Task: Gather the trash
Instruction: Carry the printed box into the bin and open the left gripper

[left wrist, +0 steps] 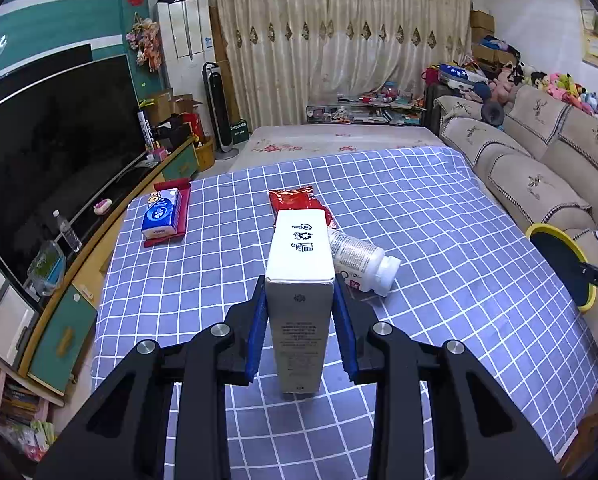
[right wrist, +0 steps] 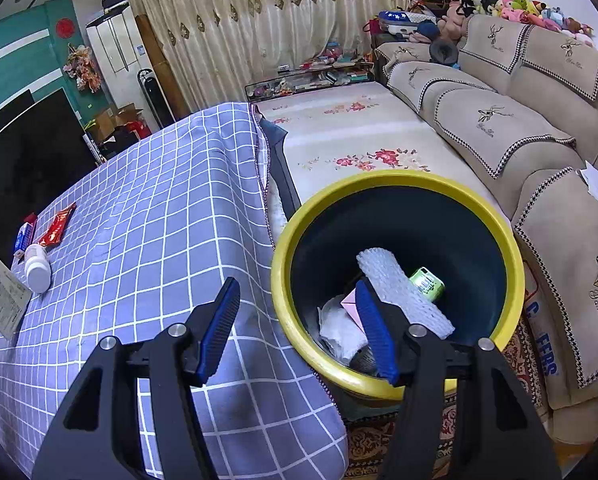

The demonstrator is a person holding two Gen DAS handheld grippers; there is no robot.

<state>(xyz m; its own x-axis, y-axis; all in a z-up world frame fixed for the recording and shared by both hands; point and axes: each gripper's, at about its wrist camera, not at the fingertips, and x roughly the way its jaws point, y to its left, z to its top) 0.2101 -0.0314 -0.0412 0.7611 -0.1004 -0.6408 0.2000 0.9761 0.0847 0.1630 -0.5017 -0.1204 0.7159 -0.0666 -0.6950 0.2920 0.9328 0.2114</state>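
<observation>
This is a home living room. A long beige fabric sofa faces a large black television. Cream pleated curtains hang beyond the sofa's far end.

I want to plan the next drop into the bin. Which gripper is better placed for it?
Left. The left gripper already clamps the tall white cardboard box. The right gripper is open and empty, at the yellow-rimmed dark bin.

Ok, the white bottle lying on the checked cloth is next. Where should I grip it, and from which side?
Grip the white bottle across the middle of its labelled body, coming down from above with the fingers either side of its long axis. It lies on its side, cap towards the bin side. The body is a straight cylinder, while the cap end steps in; it may roll.
</observation>
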